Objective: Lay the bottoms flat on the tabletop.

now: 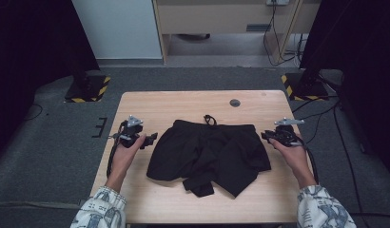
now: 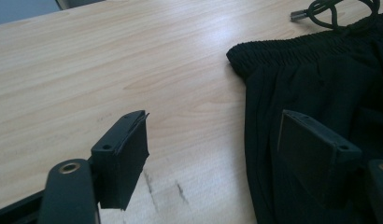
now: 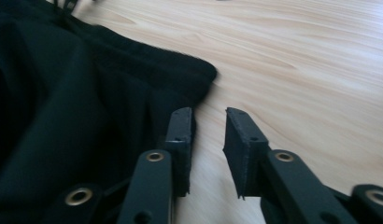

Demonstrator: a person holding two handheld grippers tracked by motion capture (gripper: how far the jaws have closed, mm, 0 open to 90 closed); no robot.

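Black shorts lie crumpled in the middle of the wooden table, waistband towards the far side, with the drawstring looped on the wood. My left gripper hovers just off the shorts' left edge. In the left gripper view its jaws stand wide open, one over bare wood and one over the shorts near the drawstring. My right gripper is at the waistband's right corner. Its jaws show a narrow gap with only wood between them, beside the shorts.
A round cable hole sits near the table's far edge. Two stands with yellow-black striped bases flank the far corners on the floor. Cables trail on the carpet to the right.
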